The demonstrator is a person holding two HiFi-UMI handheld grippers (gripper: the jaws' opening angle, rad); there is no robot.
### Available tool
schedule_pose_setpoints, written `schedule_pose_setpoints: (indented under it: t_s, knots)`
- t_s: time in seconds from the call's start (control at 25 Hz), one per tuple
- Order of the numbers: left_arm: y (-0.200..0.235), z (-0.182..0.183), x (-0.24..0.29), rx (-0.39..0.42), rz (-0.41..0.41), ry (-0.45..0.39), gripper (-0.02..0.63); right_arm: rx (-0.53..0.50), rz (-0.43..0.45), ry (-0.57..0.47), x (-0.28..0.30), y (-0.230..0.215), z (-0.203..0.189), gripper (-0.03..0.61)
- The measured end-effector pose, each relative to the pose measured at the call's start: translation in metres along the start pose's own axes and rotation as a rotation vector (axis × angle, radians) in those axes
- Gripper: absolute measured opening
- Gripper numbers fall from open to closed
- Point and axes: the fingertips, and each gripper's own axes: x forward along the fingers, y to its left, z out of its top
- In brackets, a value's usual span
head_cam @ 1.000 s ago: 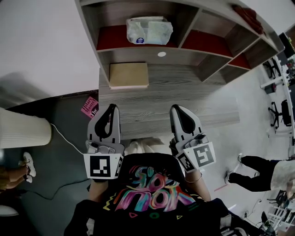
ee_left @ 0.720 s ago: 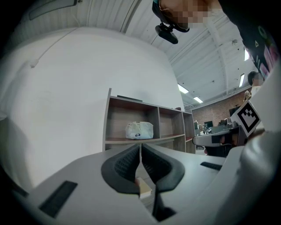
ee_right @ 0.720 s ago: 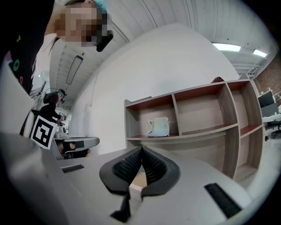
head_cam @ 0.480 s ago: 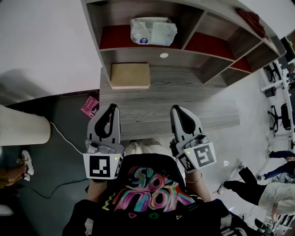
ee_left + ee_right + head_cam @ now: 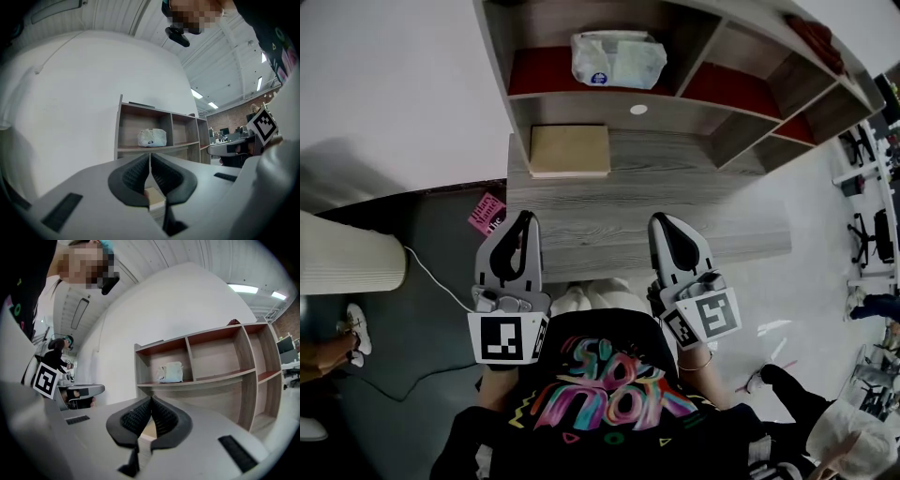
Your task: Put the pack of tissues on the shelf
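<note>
Found the pack of tissues (image 5: pixel 617 59) already lying on the red floor of the shelf's (image 5: pixel 581 99) left compartment, set inside the opening and resting on its own, touched by nothing. Judged the placing done, or as good as done, with nothing left to carry. Saw the left tongs (image 5: pixel 523 218) and the right tongs (image 5: pixel 662 221) held low and side by side close to the body, over the near edge of the wooden table (image 5: pixel 694 220), well apart from the pack and pointing toward the shelf; read this as a resting pose suited to a finished job, clear of the shelf and of the flat tan box (image 5: pixel 570 150) lying on the table below the left compartment. Found the jaws of the left tongs pressed together tip to tip, with nothing between the ribbed pads. Found the jaws of the right tongs likewise drawn fully together, gripping nothing and touching nothing. Noted a pink card (image 5: pixel 487 213) on the dark floor beside the table, of no part in the job. Saw no reason for either pair to reach out again, judging by the pack's place alone.
</note>
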Motion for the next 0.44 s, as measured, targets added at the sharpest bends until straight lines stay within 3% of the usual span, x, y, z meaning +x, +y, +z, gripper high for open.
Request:
schedule_pose_setpoints:
  t_s: [0.44]
  knots:
    - [0.0008, -0.0012, -0.0068, 0.005, -0.018, 0.000, 0.034, -0.019, -0.006, -0.003, -0.0040, 0.0051, 0.0018, 0.015]
